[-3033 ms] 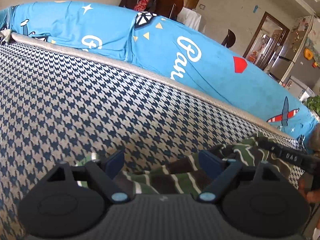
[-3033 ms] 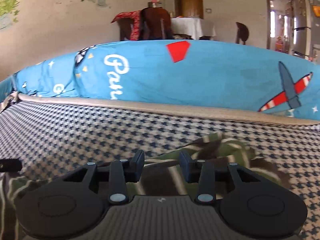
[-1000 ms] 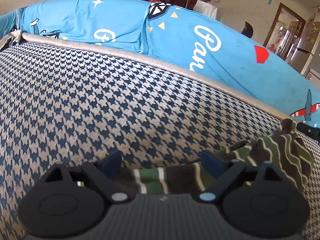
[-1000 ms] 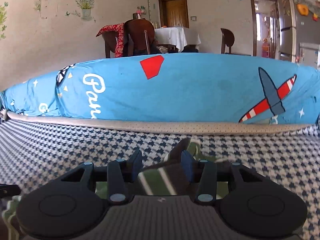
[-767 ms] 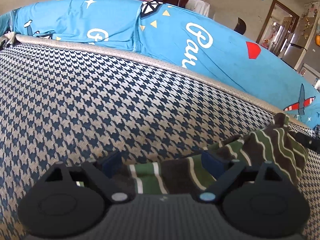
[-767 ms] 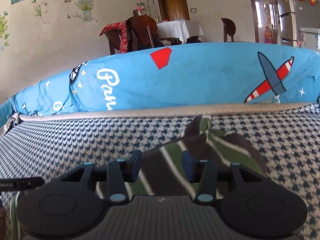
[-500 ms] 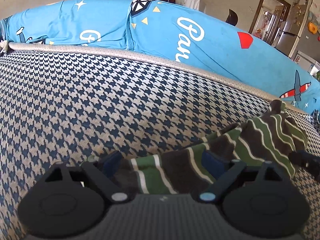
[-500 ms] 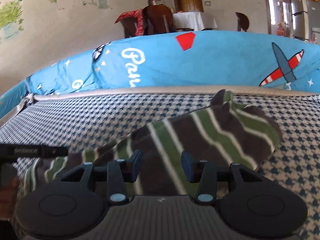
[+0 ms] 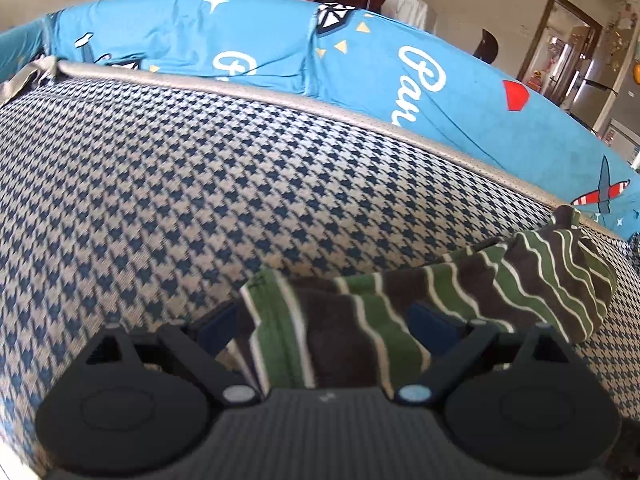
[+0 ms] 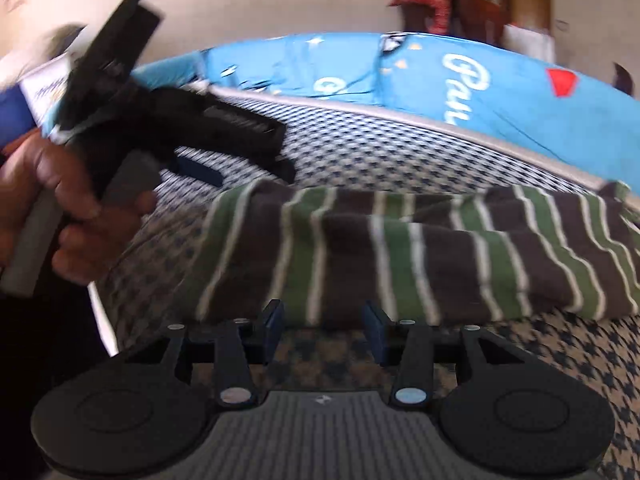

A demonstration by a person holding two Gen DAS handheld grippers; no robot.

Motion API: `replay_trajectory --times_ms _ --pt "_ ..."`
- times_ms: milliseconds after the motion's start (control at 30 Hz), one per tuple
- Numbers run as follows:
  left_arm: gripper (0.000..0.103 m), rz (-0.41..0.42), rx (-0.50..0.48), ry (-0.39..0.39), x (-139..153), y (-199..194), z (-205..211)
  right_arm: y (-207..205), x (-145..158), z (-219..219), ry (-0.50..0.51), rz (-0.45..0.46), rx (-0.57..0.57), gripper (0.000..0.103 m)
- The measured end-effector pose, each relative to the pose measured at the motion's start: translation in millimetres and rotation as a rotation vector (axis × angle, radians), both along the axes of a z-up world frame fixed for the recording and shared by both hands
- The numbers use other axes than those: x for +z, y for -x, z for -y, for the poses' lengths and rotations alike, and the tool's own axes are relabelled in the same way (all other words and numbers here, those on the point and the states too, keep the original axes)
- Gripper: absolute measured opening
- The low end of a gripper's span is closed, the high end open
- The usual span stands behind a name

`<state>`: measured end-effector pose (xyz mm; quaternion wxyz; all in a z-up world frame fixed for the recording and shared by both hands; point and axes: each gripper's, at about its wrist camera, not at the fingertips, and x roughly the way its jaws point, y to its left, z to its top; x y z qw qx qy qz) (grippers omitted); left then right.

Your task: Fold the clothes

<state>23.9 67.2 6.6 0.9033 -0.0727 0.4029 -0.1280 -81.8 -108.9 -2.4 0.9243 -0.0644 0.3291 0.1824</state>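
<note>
A green and brown striped garment (image 9: 520, 280) (image 10: 400, 248) lies as a long folded band on the houndstooth cushion (image 9: 200, 184) (image 10: 360, 152). My left gripper (image 9: 326, 322) is open wide, and the garment's left end lies between its blue pads (image 9: 218, 324). In the right wrist view the left gripper (image 10: 252, 174) hangs over that end, held by a hand (image 10: 48, 200). My right gripper (image 10: 324, 326) is open just short of the garment's near edge. Only cushion fabric shows between its fingers.
A bright blue printed cover (image 9: 360, 64) (image 10: 520, 92) rises behind the cushion's beige piping (image 9: 360, 116). The cushion's left edge (image 10: 100, 304) drops off beside the hand. Chairs and a white-clothed table (image 9: 404, 4) stand behind, with a doorway (image 9: 560, 40) at the right.
The garment has left the right gripper's fingers and lies flat as a band. The right gripper has drawn back and swung left, bringing the left gripper and hand into view.
</note>
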Motion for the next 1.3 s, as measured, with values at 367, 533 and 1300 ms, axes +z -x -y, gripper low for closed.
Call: replay_trajectory --times_ms 367,533,1300 --pt "0.096 -0.020 0.024 0.028 2.9 2.5 -13.5 16.3 -17.2 -44.6 0.191 0.075 0.205 0.043" --pt "0.096 -0.027 0.026 0.034 1.8 0.8 -14.4 16.8 -25.4 -61.2 0.262 0.103 0.267 0.043" --pt "0.096 0.063 0.091 0.040 25.0 1.3 -34.5 -3.2 -2.4 -76.1 0.010 0.047 0.280 0.009"
